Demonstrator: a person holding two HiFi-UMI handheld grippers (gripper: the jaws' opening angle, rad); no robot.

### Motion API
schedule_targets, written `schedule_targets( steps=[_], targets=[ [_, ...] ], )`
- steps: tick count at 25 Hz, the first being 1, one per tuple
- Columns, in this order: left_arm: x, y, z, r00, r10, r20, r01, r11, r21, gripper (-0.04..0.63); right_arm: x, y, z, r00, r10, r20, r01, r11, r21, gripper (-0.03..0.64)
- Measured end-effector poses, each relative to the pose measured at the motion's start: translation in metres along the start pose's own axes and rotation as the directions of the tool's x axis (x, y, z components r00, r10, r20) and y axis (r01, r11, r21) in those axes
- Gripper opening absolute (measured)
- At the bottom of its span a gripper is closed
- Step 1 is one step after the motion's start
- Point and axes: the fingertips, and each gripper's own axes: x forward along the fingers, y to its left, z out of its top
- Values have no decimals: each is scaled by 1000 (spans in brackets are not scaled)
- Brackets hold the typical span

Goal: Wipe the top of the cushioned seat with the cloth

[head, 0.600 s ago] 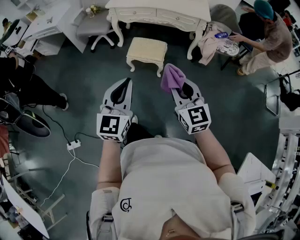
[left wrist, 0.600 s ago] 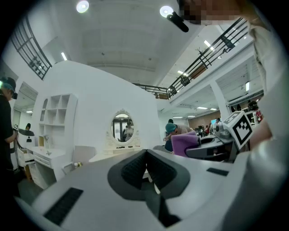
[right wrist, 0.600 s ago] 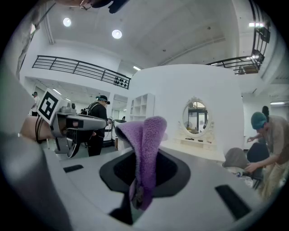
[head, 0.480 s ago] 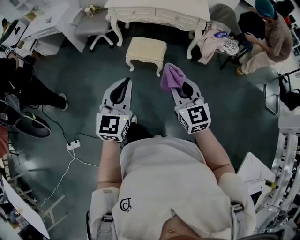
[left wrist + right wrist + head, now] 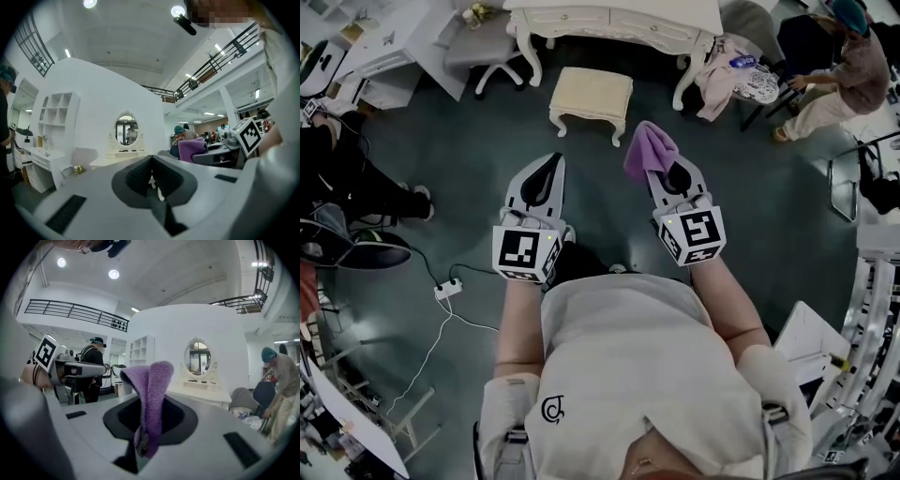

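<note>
The cushioned seat (image 5: 591,93) is a cream stool with carved white legs, standing on the dark floor ahead of me in the head view. My right gripper (image 5: 666,171) is shut on a purple cloth (image 5: 648,150) that sticks up from its jaws; the same cloth (image 5: 151,394) fills the middle of the right gripper view. My left gripper (image 5: 546,171) is shut with nothing in it, its dark pads (image 5: 140,177) pressed together. Both grippers hang in the air short of the stool, side by side.
A white dressing table (image 5: 614,19) stands just behind the stool, with an oval mirror (image 5: 197,357) on it. A grey chair (image 5: 487,47) is at its left. A person (image 5: 839,70) bends over a small table at the far right. A power strip (image 5: 447,290) and cable lie on the floor left.
The view has shifted forward a little: the stool and dressing table sit slightly nearer the top edge. The right gripper with the cloth has edged right. The left gripper is unchanged.
</note>
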Motion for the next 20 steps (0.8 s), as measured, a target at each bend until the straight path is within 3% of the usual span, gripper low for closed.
schedule_targets(
  steps=[6, 16, 20],
  targets=[
    [16, 47, -10, 999, -34, -14, 33, 999, -27, 14, 46, 13, -6, 999, -10, -36, 9, 1000, -15, 71],
    [71, 177, -17, 986, -162, -38, 161, 987, -21, 14, 175, 36, -5, 990, -101, -94, 105, 994, 41, 71],
    [95, 222, -29, 984, -167, -66, 164, 986, -38, 14, 222, 40, -14, 986, -99, -133, 108, 992, 64, 72]
  ],
)
